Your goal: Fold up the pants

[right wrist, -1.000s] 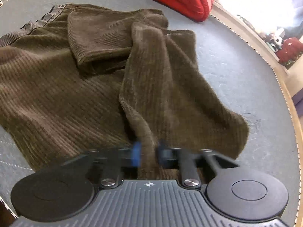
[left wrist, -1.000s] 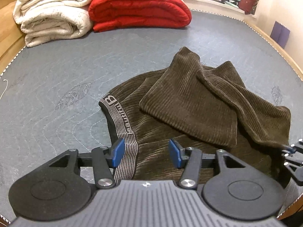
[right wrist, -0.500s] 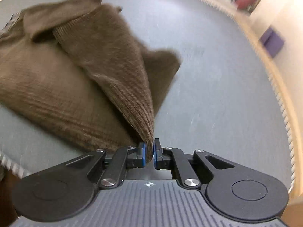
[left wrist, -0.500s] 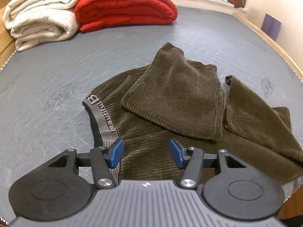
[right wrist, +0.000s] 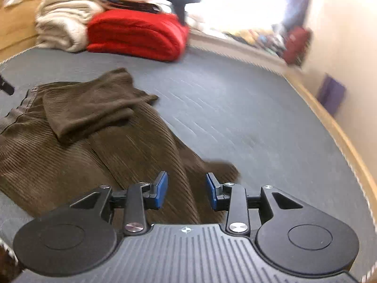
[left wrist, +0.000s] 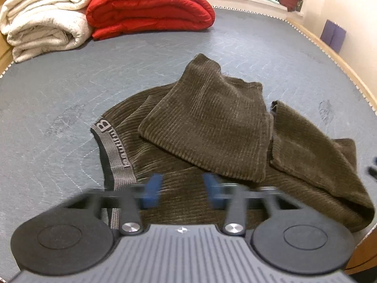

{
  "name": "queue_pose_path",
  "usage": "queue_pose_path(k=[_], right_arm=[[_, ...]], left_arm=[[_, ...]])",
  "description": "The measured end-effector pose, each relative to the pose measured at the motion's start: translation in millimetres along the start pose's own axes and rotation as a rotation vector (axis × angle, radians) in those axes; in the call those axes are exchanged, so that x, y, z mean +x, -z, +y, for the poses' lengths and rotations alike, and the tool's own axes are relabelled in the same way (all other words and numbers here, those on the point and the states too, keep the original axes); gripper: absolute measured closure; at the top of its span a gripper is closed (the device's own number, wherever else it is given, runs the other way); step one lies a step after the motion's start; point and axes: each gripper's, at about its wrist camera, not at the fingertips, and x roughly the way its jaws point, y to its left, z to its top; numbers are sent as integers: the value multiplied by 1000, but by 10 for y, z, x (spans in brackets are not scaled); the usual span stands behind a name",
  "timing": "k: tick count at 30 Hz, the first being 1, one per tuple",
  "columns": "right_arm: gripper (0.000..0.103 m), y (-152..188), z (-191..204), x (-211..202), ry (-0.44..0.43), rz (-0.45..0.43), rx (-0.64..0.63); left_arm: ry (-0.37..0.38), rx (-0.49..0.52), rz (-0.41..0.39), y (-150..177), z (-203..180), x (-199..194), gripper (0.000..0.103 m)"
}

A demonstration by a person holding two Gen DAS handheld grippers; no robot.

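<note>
Pants (left wrist: 202, 127) rumpled on mattress — left gripper (left wrist: 182, 189), right gripper (right wrist: 187, 189) both agape, empty.

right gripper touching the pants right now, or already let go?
Apart. In the right wrist view the right gripper has its jaws open, with nothing pinched; the brown pants lie on the bed beyond and below the blue fingertips.

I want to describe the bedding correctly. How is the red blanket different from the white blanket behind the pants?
The red blanket is bright red and smooth; the white blanket is cream and looks fuzzy. The red blanket lies nearer the middle of the bed, the white blanket at the left edge. Other folded things rest on the white blanket. Both are folded into thick bundles and touch each other.
</note>
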Motion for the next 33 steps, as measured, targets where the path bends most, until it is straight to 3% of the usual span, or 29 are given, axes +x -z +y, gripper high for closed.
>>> queue_pose_path(k=[1,3,10,15,18,21,33], right_arm=[[66,-47,110,104,-29,-1,-13],[71,-145,350,342,-53,7,-48],[69,-455,902,933,-121,27,-101],[66,-488,1267,1400,-133,122,-165],[60,-462,1422,1637,-138,188,-214],[55,-443,1441,1666,-129,172,-254],[54,-473,1380,1584,-153,182,-192]], left_arm=[[17,3,-1,-5,3,-3,103],[29,19,-4,-1,4,-4,103],[0,31,10,36,94,57,102],[-22,5,35,23,281,132,101],[-35,-13,43,-8,387,165,101],[-38,-30,46,-27,453,173,100],[-25,-5,52,93,382,91,94]])
